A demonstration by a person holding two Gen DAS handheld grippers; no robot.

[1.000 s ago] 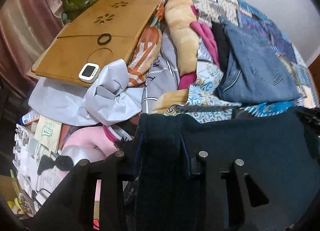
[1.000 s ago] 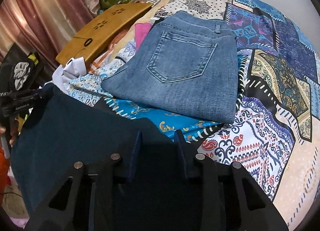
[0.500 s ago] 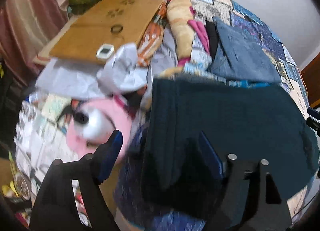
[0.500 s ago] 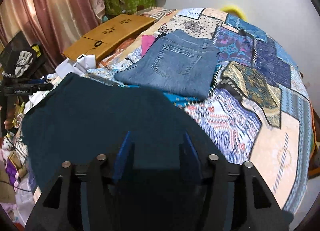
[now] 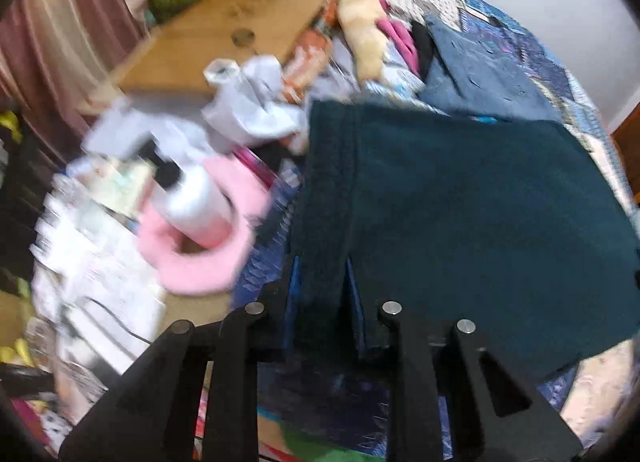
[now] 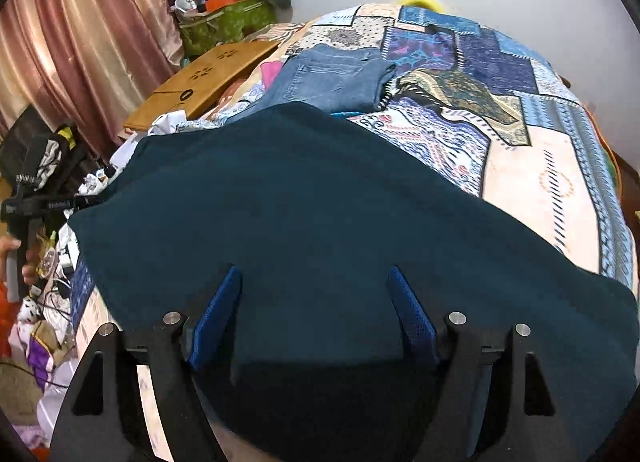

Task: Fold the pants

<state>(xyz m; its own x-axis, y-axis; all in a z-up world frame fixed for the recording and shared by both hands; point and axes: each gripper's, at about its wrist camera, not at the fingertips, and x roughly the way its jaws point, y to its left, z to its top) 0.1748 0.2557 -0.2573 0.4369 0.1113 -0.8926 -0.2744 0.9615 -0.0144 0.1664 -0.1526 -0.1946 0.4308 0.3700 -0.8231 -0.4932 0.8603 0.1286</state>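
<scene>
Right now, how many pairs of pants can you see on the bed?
2. The dark teal pants lie spread at the near edge of the bed. The folded blue jeans sit farther back on the patchwork bedspread. More may hide in the clothes pile.

Right gripper (image 6: 312, 314), jaws just opening, over dark teal pants (image 6: 320, 202).

Soft, even indoor light. Heavy motion blur across left wrist view, worst at left; right wrist view sharp. Fisheye bending and dark vignetted corners in both.
</scene>
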